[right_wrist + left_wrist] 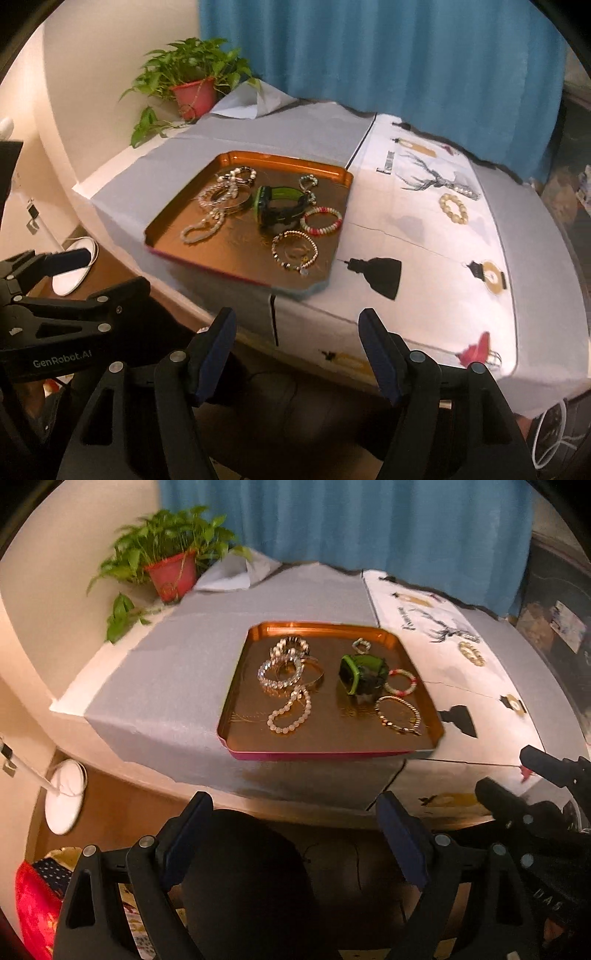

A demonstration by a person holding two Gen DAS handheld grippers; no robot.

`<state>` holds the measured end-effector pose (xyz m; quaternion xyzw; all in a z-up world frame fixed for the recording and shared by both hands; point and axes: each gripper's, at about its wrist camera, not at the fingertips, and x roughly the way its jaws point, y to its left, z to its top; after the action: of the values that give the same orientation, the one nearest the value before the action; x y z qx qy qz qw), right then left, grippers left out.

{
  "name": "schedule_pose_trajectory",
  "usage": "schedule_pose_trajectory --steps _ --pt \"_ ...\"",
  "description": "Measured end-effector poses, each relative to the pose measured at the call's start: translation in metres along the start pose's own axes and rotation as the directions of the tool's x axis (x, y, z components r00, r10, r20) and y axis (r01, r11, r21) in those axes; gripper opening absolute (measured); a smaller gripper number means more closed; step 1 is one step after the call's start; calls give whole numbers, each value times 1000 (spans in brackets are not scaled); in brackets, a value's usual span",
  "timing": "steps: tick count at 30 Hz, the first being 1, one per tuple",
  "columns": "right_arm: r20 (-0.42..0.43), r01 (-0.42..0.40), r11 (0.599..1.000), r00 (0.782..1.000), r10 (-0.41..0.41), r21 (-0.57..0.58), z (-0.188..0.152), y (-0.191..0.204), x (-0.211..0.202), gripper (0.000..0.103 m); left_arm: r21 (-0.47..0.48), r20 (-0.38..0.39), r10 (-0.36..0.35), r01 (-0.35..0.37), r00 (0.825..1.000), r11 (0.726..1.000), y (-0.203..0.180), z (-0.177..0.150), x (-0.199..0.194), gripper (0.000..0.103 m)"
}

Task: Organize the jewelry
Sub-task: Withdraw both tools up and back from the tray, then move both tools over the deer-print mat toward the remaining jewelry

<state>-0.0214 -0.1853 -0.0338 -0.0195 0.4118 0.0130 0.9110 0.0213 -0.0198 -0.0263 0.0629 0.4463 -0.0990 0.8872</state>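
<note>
Approach step: both grippers, left (295, 834) & right (297, 354), agape & empty, short of tray (332, 755) w/ bracelets near table's front edge; next, likely reaching in.

1. The left wrist view looks down past the table's near edge, facing the copper tray (424, 716) squarely from close by.
2. The right wrist view faces the tray (332, 251) from its right; both share the potted plant (170, 554).
</note>
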Motion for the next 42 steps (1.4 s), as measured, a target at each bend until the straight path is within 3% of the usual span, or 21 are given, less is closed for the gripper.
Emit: schedule_pose_trajectory --steps 8,19,42 --pt "57 9 1000 998 -8 -15 -23 10 -41 70 30 78 -1 -2 997 1000 -11 -14 -42 88" --pt "111 11 1000 994 -8 -22 -37 15 -73 70 44 130 3 -9 991 999 -20 -24 -70 88" --pt "111 11 1000 994 -11 2 -42 -5 -79 71 79 130 17 -28 991 996 -31 -22 -74 89"
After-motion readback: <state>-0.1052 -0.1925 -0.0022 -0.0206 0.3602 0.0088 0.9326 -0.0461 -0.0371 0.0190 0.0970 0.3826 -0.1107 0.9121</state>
